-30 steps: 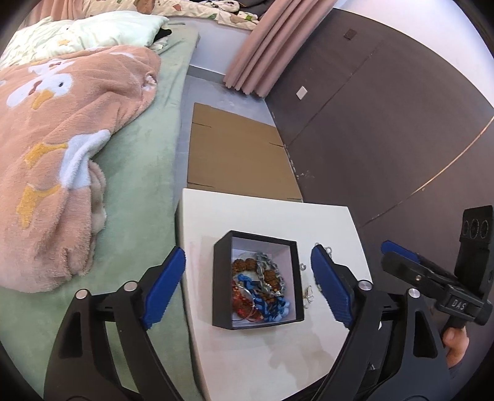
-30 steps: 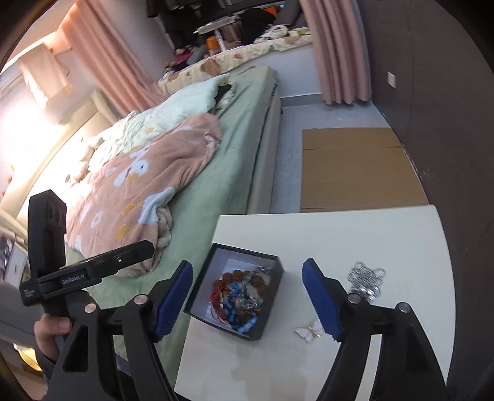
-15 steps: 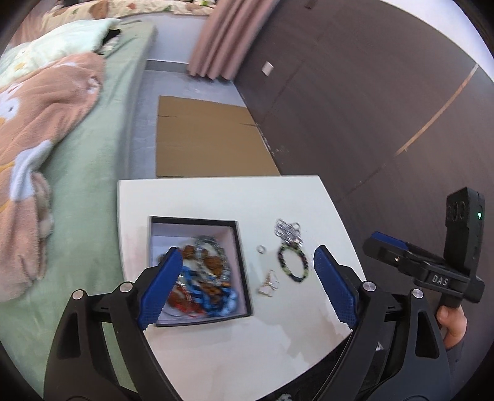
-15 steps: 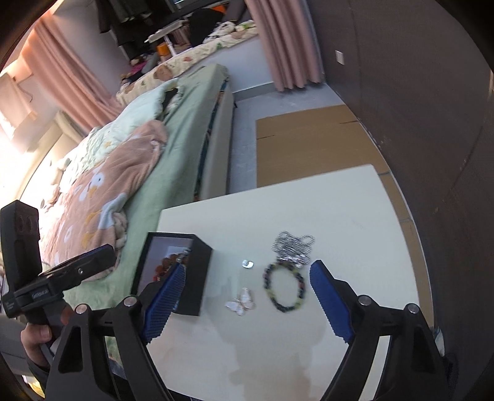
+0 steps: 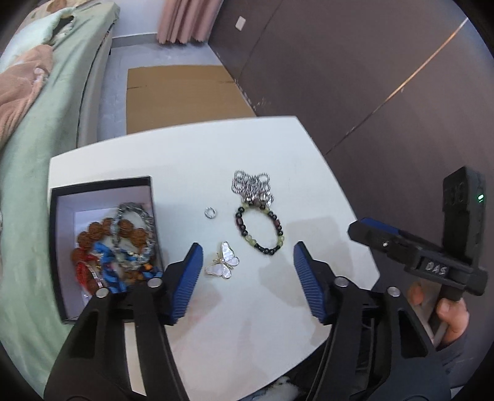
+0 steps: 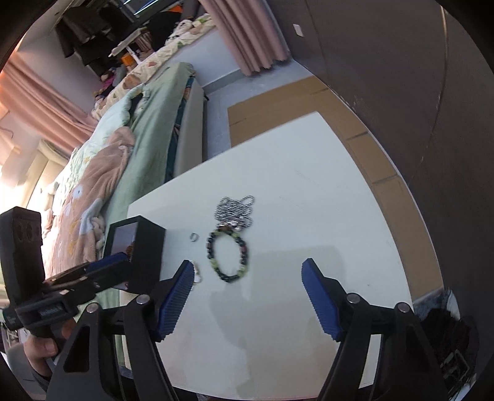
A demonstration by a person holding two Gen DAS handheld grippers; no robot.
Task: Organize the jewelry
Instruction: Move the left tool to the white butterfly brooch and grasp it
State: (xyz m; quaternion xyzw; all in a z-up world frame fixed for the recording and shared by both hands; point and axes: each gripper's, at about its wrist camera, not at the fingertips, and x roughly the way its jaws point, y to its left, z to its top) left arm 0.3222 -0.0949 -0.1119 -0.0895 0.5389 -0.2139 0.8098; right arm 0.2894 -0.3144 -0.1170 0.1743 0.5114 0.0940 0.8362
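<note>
White tabletop [image 5: 191, 154] carries all the loose jewelry. Black box [image 5: 57, 246] sits at the left edge of the table, on the side nearest the bed [image 5: 46, 129]; it holds a tangle of brown, blue, red and grey beaded bracelets [image 5: 117, 243].

Loose items on the table, right of the box:
- Butterfly brooch [image 5: 223, 260], pearly white, nearest the left gripper [image 5: 248, 280], lying just ahead of its left finger.
- Small silver ring [image 5: 210, 212], apart from the other pieces, between the box and the bracelet.
- Dark beaded bracelet [image 5: 261, 229] with green and maroon beads, lying flat as an open loop.
- Silver ball chain [image 5: 251, 185], bunched, touching the far end of the bracelet.

Left gripper: jaws spread wide, nothing between the blue pads, held above the table with the brooch and bracelet ahead of the gap. Right gripper [image 6: 247, 296]: jaws likewise spread wide and holding nothing, above the table with the bracelet [image 6: 228, 256] ahead, nearer its left finger. In the right wrist view the left finger covers part of the brooch [image 6: 197, 276], and the box wall [image 6: 145, 253] hides the box contents.

Surroundings: flattened cardboard [image 5: 182, 92] on the floor beyond the table, a dark panelled wall [image 5: 339, 77] to the right, pink curtains [image 5: 185, 18] at the far end, and a peach blanket [image 6: 92, 185] on the bed. Each gripper's handle and holding hand shows in the other's view.
</note>
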